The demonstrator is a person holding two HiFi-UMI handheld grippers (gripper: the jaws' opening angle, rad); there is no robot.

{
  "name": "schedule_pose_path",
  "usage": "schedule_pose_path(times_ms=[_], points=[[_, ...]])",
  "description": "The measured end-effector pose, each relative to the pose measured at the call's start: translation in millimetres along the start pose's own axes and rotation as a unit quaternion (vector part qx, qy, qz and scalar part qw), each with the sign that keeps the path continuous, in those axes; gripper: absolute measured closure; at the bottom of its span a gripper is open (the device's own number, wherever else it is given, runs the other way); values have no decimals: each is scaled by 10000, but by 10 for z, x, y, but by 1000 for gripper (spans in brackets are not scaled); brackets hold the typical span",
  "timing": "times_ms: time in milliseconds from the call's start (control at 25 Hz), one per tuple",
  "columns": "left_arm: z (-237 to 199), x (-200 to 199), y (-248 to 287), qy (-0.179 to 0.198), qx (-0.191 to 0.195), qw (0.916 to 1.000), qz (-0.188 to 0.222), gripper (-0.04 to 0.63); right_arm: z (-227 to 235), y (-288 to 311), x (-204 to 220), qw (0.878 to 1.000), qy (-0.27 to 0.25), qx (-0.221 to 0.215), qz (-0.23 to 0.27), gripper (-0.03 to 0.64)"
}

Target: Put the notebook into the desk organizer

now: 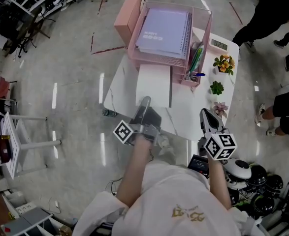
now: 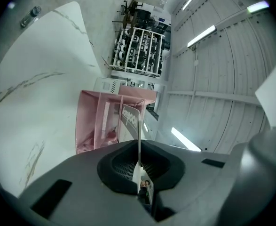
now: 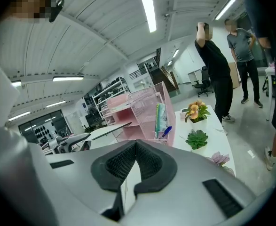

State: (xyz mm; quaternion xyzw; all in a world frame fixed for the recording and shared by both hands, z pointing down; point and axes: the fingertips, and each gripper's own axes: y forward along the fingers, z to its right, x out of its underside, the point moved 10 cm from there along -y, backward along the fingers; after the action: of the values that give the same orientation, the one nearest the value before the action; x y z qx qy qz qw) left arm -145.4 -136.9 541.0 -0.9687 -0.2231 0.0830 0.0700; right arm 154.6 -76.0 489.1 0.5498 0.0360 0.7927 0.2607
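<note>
A white notebook (image 1: 154, 85) lies level over the white table (image 1: 120, 85), its far end at the mouth of the lower shelf of the pink desk organizer (image 1: 127, 16). My left gripper (image 1: 145, 102) is shut on its near edge. In the left gripper view the notebook (image 2: 130, 121) shows edge-on between the closed jaws of the left gripper (image 2: 138, 149), with the organizer (image 2: 88, 126) straight ahead. A lavender spiral notebook (image 1: 164, 31) lies on the organizer's top tray. My right gripper (image 1: 204, 113) hovers at the table's near right, shut and holding nothing; in its own view the right gripper (image 3: 137, 145) shows its pads together.
Pens stand in the organizer's side cup (image 1: 193, 65). Three small potted plants (image 1: 224, 64) (image 1: 216, 87) (image 1: 219, 107) line the table's right edge, behind a small clock (image 1: 218, 44). People stand on the floor at the right (image 1: 267, 9). The pens (image 3: 161, 119) and plants (image 3: 196, 111) lie ahead of the right gripper.
</note>
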Motion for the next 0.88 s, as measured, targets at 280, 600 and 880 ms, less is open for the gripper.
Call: schedule_pose_path(times_ms=[280,600,880], points=[[-82,-52,138,-43,-93,9999,-91,569,23,92,2,10000,33,55,-40,607],[-214,-129,300,-93,-250,9995,-157,571,64,195,-15,9998,65,153,-52,607],[-261,-213,498,-132,-326,9991,-220,571,46,266,-64,9996,64,271,-65,607]])
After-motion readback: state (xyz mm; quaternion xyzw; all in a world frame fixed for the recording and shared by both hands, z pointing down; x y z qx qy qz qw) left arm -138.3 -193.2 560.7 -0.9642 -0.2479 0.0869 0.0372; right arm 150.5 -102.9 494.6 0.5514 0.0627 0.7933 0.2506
